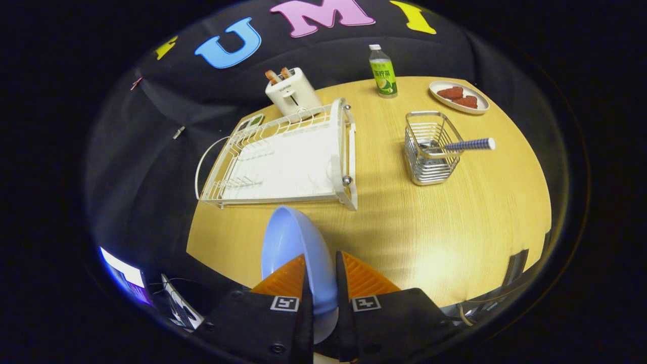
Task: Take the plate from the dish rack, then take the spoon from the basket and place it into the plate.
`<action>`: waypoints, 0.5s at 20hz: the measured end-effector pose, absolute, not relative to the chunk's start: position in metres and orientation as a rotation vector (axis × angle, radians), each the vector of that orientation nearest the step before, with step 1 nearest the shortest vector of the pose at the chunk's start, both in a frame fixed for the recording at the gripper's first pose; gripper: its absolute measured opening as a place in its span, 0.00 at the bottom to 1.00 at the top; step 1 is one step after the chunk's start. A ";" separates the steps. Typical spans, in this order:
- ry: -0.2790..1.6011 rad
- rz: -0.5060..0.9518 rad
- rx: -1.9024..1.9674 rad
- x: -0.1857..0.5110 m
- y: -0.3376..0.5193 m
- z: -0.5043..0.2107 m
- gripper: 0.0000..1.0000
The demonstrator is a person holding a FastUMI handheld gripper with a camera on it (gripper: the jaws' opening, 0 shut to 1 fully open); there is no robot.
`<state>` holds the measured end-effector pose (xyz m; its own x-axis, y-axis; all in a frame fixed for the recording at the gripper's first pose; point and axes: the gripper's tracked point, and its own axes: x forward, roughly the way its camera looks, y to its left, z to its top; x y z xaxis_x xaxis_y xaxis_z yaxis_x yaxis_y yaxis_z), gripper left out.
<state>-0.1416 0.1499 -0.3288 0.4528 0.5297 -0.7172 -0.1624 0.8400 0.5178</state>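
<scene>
Gripper (321, 273) held above the near edge of a wooden table (414, 237), orange fingers (285, 278) drawn in to a narrow gap and clamped on a pale blue plate (293, 242). Plate gripped on edge, upright, one finger pressing each face, rim rising ahead of the fingertips, just short of the near rail of the dish rack (283, 162) and apart from it. White wire dish rack flat on the table beyond the plate, its tray bare, reaching to the table's left edge. To the right of the dish rack and well apart from it, a metal wire basket (429, 149) standing upright on the table. In the basket, a spoon (457, 146), bowl end down inside, blue-and-white patterned handle leaning out over the rim on the side away from the dish rack. Behind the dish rack, touching or just beside its far rail, a white toaster (292, 92) with two slices of toast showing in its slots. Beyond the dish rack's far right corner, a green-labelled bottle (382, 72) with a white cap, upright near the far table edge. Farther right of the bottle and beyond the basket, a white oval dish (457, 97) bearing two reddish-brown pieces of food.
</scene>
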 end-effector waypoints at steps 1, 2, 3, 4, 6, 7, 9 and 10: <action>1.026 0.430 0.425 -0.141 0.149 -0.337 0.23; 1.029 0.421 0.450 -0.139 0.149 -0.343 0.23; 1.031 0.412 0.476 -0.136 0.148 -0.347 0.23; 1.028 0.404 0.495 -0.131 0.148 -0.351 0.23; 1.031 0.389 0.516 -0.125 0.148 -0.359 0.23; 1.030 0.376 0.513 -0.122 0.145 -0.362 0.23; 1.028 0.380 0.524 -0.120 0.146 -0.367 0.23; 1.039 0.381 0.535 -0.121 0.148 -0.371 0.23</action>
